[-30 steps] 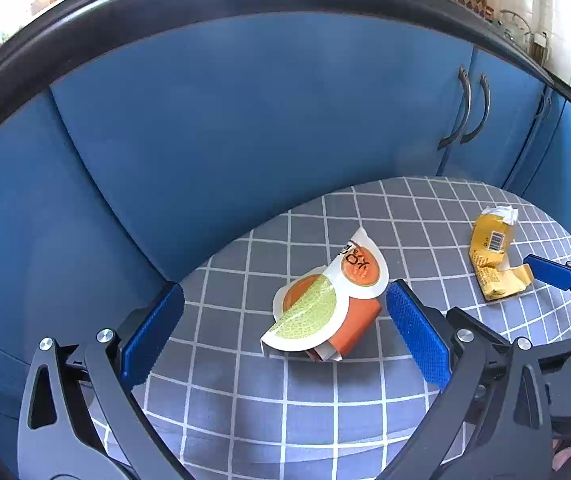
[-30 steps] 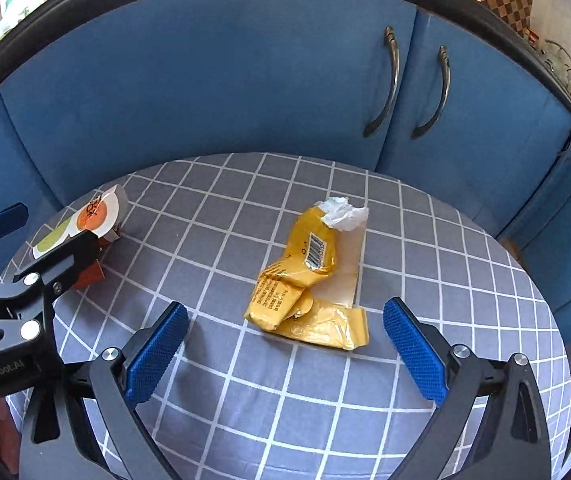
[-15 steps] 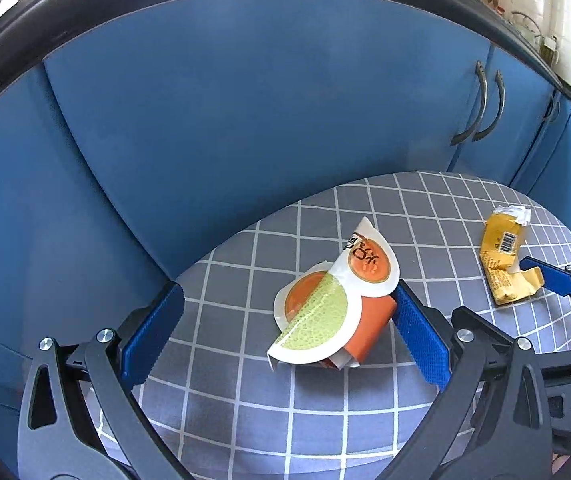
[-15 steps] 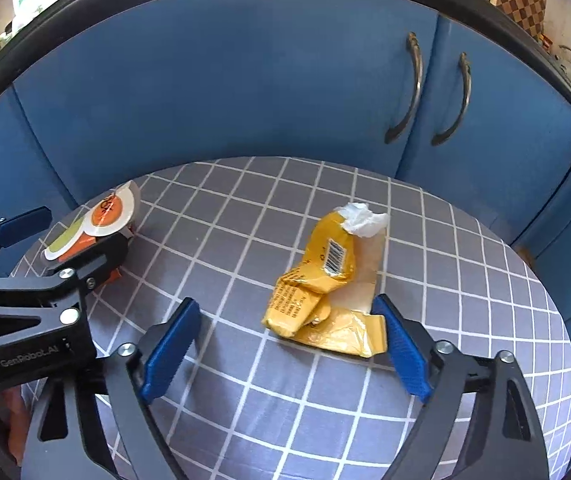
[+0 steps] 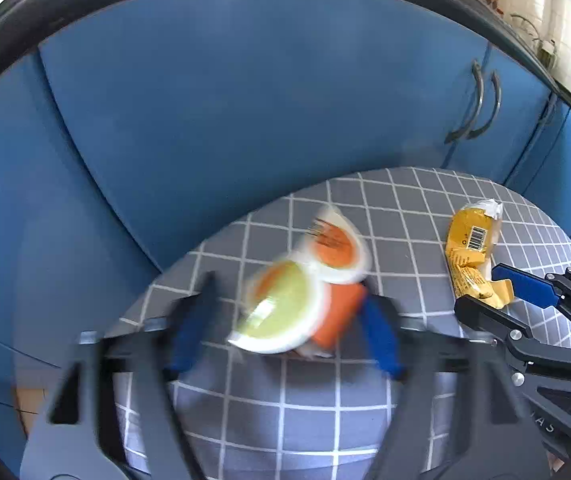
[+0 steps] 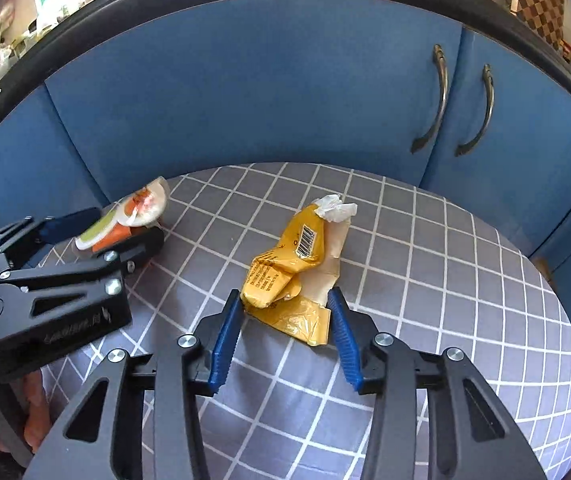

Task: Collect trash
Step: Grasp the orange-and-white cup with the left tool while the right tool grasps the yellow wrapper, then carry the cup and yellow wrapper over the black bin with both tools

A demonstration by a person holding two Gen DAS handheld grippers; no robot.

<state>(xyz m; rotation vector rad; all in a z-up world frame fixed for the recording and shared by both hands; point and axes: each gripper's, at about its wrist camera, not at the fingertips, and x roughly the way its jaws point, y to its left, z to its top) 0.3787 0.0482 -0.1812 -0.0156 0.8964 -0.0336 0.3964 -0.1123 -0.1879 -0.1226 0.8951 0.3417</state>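
Between the left gripper's blue pads: an orange cup with a peeled-back white foil lid printed green and orange (image 5: 305, 300), lying on its side on the round tabletop covered in grey cloth with a white grid (image 5: 285, 400).
Left gripper (image 5: 285, 328): jaws closing around the cup; the view is blurred by motion, so I cannot tell whether both pads already press on it. The right pad sits just beside the orange wall; the left pad looks slightly apart from the lid.
Between the right gripper's blue pads: the near, lower end of a crumpled yellow plastic wrapper with a barcode and a white torn tip (image 6: 297, 272), flat on the same cloth.
Right gripper (image 6: 285, 320): jaws closing, both pads at the wrapper's edges, the right one touching the crinkled corner; a firm pinch is not clear.
To the right gripper's left: the left gripper's black frame with the cup in its jaws, and part of a hand (image 6: 33, 412) below it.
Beyond both grippers: blue cabinet doors (image 6: 285, 92) with two curved metal handles (image 6: 433, 100).
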